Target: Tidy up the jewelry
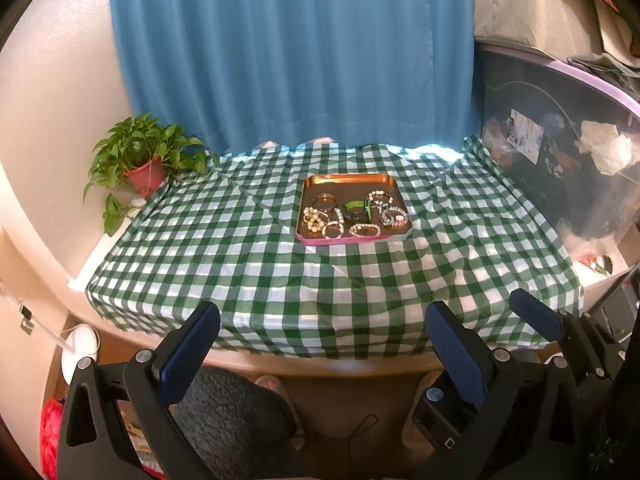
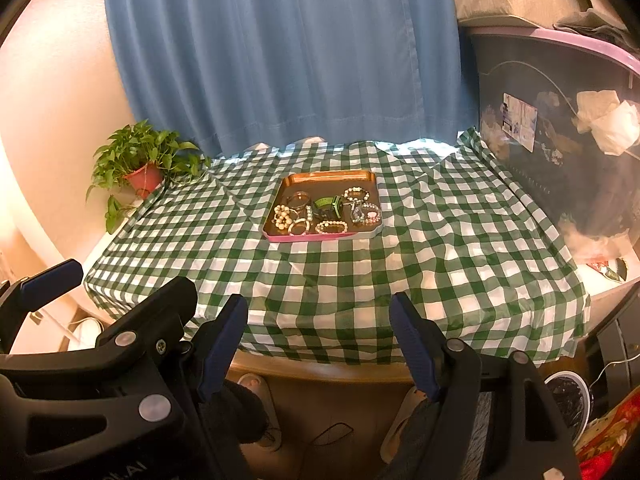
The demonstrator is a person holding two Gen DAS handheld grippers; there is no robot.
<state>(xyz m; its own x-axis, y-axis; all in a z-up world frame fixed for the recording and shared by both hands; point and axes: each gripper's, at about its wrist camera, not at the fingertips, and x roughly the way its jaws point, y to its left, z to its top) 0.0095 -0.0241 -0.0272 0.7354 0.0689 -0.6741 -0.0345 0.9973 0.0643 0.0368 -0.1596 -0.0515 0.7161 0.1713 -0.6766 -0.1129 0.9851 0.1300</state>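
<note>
Both tongs hang back off the near edge of the surface, side by side. Left tongs are spread wide, gripping nothing; right tongs are likewise released. The jewelry, bracelets and bangles, sits heaped in a copper tray mid-cloth, well apart from both. A potted plant stands far left.

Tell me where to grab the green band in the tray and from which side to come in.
Grip the green band across its raised loop, coming down from above. It sits mid-tray, crowded by the gold bangle and beaded bracelets, so a sideways approach would likely snag them. Both grippers are open and well short of the tray.
</note>
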